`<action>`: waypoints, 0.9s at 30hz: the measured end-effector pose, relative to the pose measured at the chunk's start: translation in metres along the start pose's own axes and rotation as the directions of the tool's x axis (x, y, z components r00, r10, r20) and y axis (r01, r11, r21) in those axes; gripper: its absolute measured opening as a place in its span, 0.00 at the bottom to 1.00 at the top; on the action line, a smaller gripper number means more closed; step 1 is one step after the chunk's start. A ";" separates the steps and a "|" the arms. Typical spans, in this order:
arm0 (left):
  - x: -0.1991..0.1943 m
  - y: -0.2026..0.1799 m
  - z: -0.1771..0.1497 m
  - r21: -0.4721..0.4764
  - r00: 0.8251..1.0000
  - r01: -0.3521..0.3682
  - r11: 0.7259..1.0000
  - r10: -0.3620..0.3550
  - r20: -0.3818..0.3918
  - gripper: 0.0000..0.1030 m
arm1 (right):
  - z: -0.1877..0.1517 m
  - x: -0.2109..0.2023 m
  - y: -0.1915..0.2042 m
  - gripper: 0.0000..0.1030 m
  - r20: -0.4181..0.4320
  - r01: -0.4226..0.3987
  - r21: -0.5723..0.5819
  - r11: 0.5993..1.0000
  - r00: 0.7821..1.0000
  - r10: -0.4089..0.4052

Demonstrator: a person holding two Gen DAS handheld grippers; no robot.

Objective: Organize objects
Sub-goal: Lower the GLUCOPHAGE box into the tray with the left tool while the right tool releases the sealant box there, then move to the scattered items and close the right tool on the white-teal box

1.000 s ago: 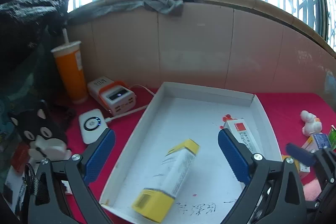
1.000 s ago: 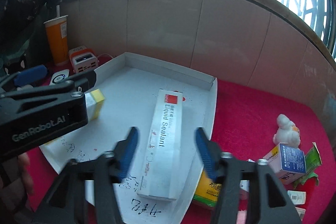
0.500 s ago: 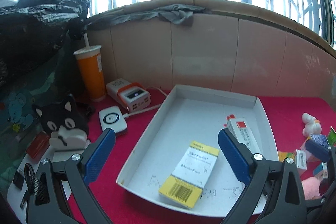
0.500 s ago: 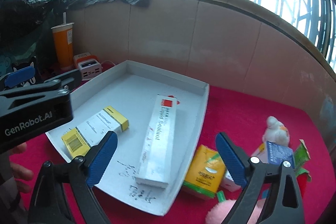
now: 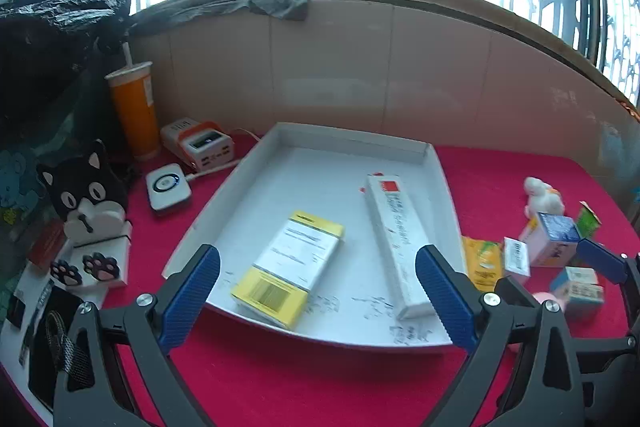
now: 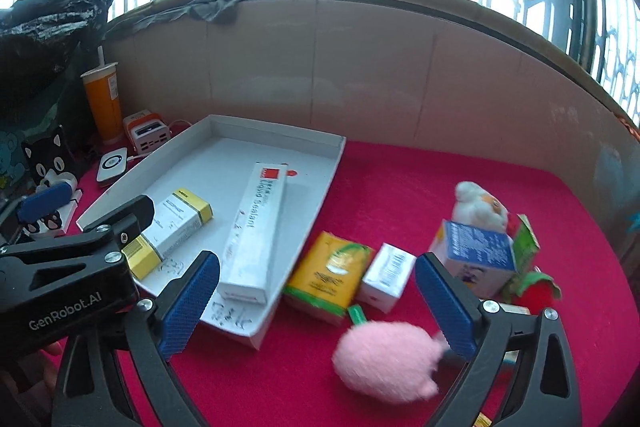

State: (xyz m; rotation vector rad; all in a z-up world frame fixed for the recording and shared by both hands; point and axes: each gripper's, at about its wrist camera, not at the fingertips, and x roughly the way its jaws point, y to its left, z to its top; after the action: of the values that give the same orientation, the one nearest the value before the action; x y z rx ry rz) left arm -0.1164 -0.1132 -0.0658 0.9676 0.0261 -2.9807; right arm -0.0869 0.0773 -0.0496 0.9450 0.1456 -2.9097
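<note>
Two boxes lie in the white tray [image 6: 256,337]; the right tool [image 6: 316,301] has just been opening, empty—left tool [image 5: 318,297] apart too. Centre on the pink plush [image 6: 384,361], lower middle—squeeze gently.

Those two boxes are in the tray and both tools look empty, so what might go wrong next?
1. The loose boxes lie packed beside the pink plush; the open right tool may nudge one while grabbing another.
2. The tray sits by a charger cable; pushing it could snag that.
3. The sealant box lies near the tray's right edge, so a bump might tip it out.
</note>
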 end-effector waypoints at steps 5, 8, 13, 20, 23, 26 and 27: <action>-0.006 -0.014 -0.005 0.023 1.000 0.010 1.000 -0.010 0.000 0.95 | -0.011 -0.010 -0.016 0.97 -0.011 0.003 0.026 1.000 1.000 -0.003; -0.010 -0.021 -0.010 0.030 0.999 0.036 0.999 -0.035 -0.007 0.95 | -0.019 -0.017 -0.035 0.97 -0.007 0.028 0.051 0.998 1.000 -0.028; -0.007 -0.042 -0.024 0.095 0.987 0.152 0.984 -0.146 -0.067 0.95 | -0.037 -0.025 -0.095 0.97 -0.028 0.099 0.179 0.979 0.995 -0.096; -0.010 -0.108 -0.057 0.270 0.930 0.360 0.893 -0.320 -0.179 0.95 | -0.068 -0.029 -0.178 0.97 -0.090 0.202 0.358 0.912 0.979 -0.181; -0.011 -0.133 -0.073 0.322 0.898 0.433 0.842 -0.371 -0.238 0.95 | -0.079 -0.030 -0.197 0.97 -0.099 0.210 0.387 0.898 0.977 -0.186; -0.012 -0.153 -0.088 0.358 0.861 0.501 0.788 -0.413 -0.296 0.95 | -0.084 -0.030 -0.207 0.97 -0.091 0.184 0.393 0.901 0.983 -0.161; -0.012 -0.159 -0.092 0.368 0.851 0.519 0.772 -0.424 -0.312 0.95 | -0.085 -0.030 -0.209 0.97 -0.087 0.165 0.390 0.906 0.986 -0.142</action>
State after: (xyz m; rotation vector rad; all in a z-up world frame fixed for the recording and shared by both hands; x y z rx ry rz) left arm -0.0541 0.0476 -0.1311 1.5352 -0.5074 -3.3997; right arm -0.0344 0.2957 -0.0867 1.1153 -0.4043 -3.1238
